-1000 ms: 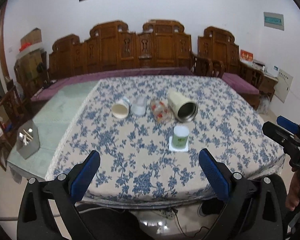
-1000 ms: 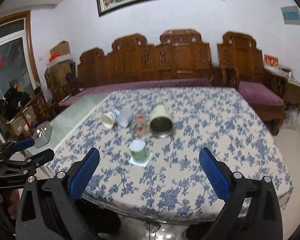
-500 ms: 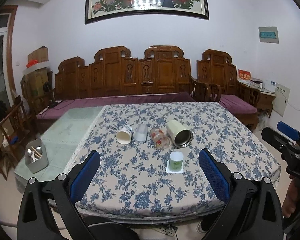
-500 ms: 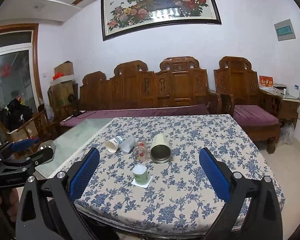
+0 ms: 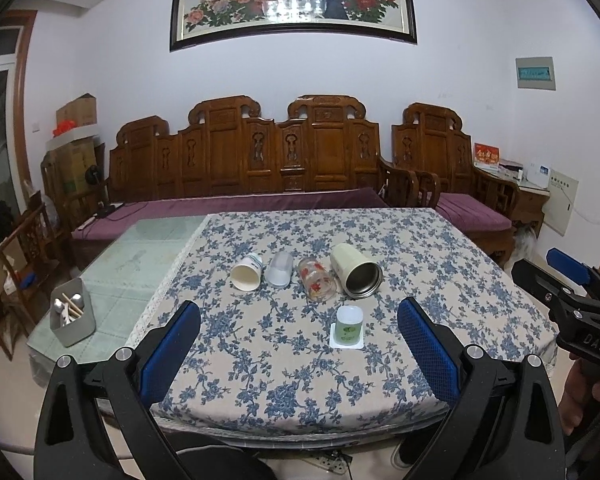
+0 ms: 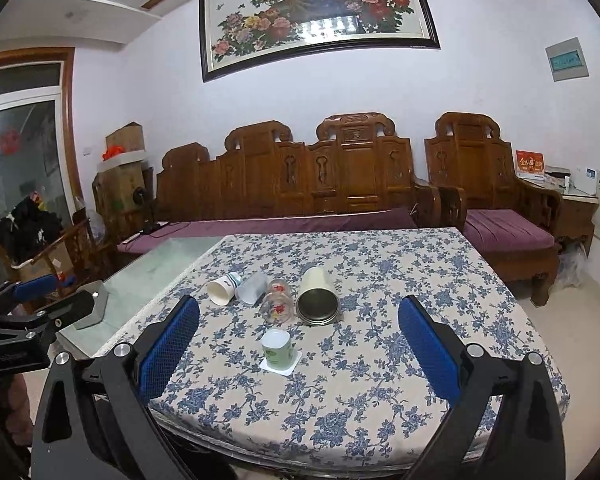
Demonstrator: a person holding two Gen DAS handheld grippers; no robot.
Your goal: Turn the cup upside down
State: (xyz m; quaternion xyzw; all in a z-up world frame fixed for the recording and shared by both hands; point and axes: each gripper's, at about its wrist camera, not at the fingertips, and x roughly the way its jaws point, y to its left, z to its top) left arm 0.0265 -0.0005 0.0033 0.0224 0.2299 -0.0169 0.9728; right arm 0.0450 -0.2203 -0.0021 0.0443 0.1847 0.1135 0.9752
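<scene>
A small green cup [image 5: 349, 322] [image 6: 276, 346] stands with its white base up on a white coaster [image 5: 346, 336] [image 6: 280, 362] on the floral tablecloth. Behind it several cups lie on their sides in a row: a white paper cup [image 5: 247, 272] [image 6: 223, 288], a clear plastic cup [image 5: 279, 268] [image 6: 252, 288], a glass with red flowers [image 5: 317, 284] [image 6: 278, 306] and a cream steel-lined tumbler [image 5: 356, 271] [image 6: 317, 296]. My left gripper [image 5: 300, 348] and my right gripper [image 6: 300, 348] are open and empty, held back from the table's near edge.
The table [image 5: 440, 240] has a bare glass part at left with a grey utensil holder [image 5: 72, 318]. A carved wooden bench [image 5: 280, 160] and chair [image 6: 500, 200] stand behind. Each gripper shows at the edge of the other's view [image 5: 572, 308] [image 6: 24, 320].
Both grippers have drawn back from the table and tilted up, so the cups look smaller and the wall painting has come into view. The cups have not moved.
</scene>
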